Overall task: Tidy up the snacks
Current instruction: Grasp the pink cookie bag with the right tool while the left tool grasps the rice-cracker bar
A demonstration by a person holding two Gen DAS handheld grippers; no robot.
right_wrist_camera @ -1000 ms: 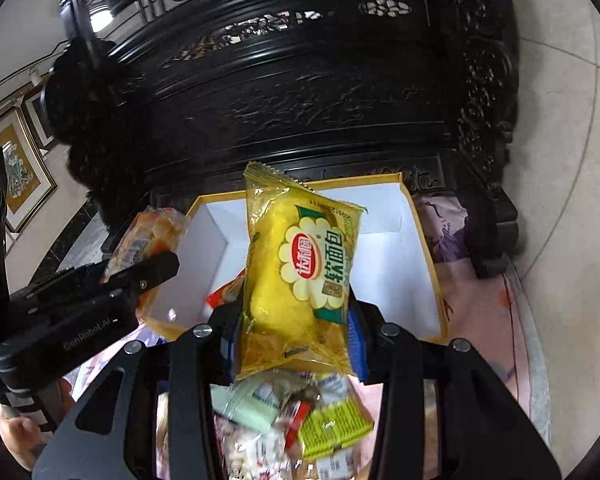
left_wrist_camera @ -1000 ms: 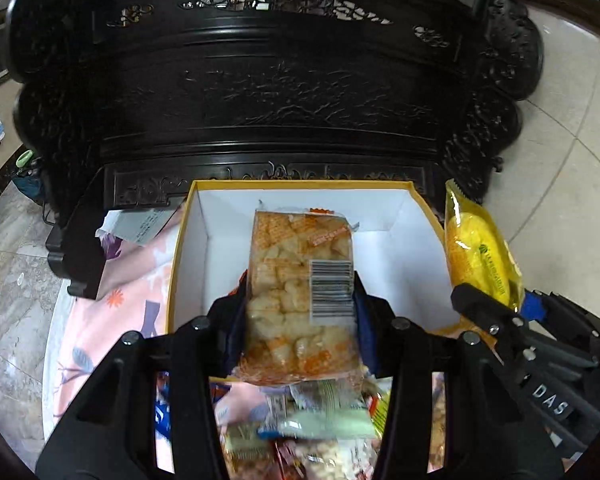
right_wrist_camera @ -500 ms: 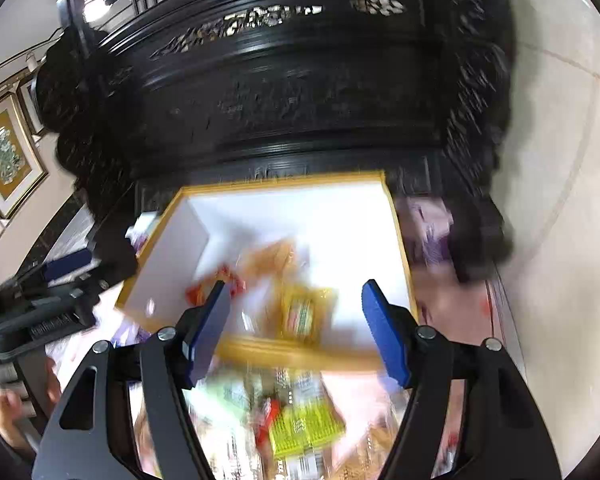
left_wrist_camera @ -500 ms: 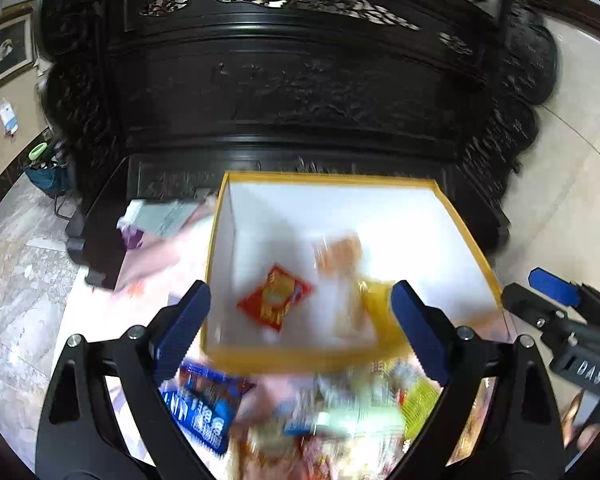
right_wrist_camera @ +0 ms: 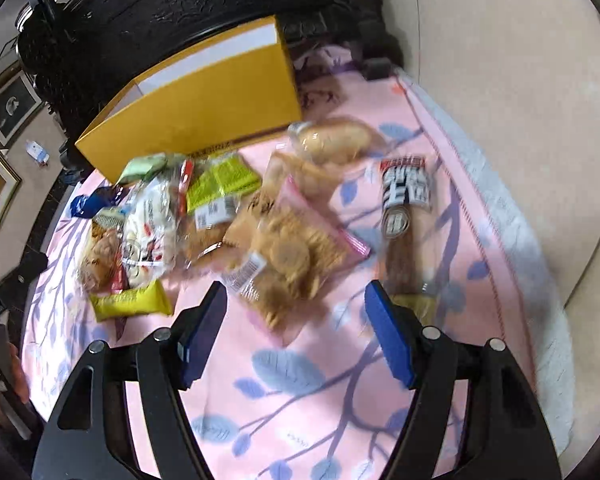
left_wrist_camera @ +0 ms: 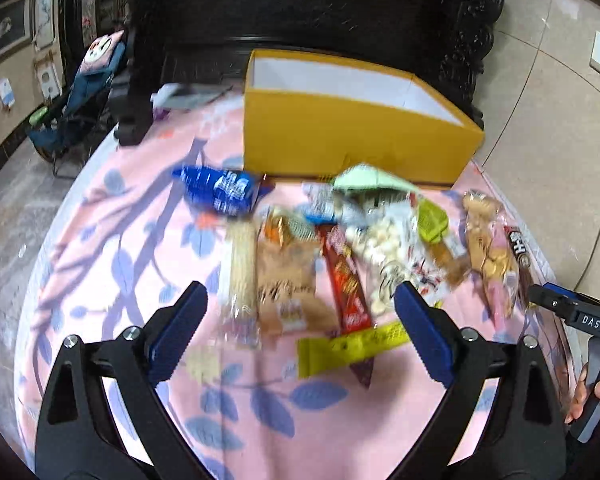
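Note:
A yellow box (left_wrist_camera: pixel 352 140) (right_wrist_camera: pixel 204 116) with a white inside stands at the back of the pink cloth. Several snack packets lie in front of it. My left gripper (left_wrist_camera: pixel 300 296) hovers over a brown packet (left_wrist_camera: pixel 286 276) and a red bar (left_wrist_camera: pixel 346 280); its jaws are opening with nothing between them. A yellow-green bar (left_wrist_camera: pixel 352 348) lies just below. My right gripper (right_wrist_camera: pixel 296 290) is open and empty just short of a pink-edged biscuit packet (right_wrist_camera: pixel 296 248). It also shows at the right of the left wrist view (left_wrist_camera: pixel 572 312).
Dark carved furniture (left_wrist_camera: pixel 320 0) rises behind the box. A blue packet (left_wrist_camera: pixel 220 190), a bun (right_wrist_camera: pixel 336 140) and a black-and-white roll (right_wrist_camera: pixel 406 184) lie around the pile. The cloth's white fringe (right_wrist_camera: pixel 540 280) marks the right edge. A blue folding chair (left_wrist_camera: pixel 88 92) stands far left.
Both grippers let their packets fall into the box, opened, and drew back and down. They now hang over the snack pile in front of the box.

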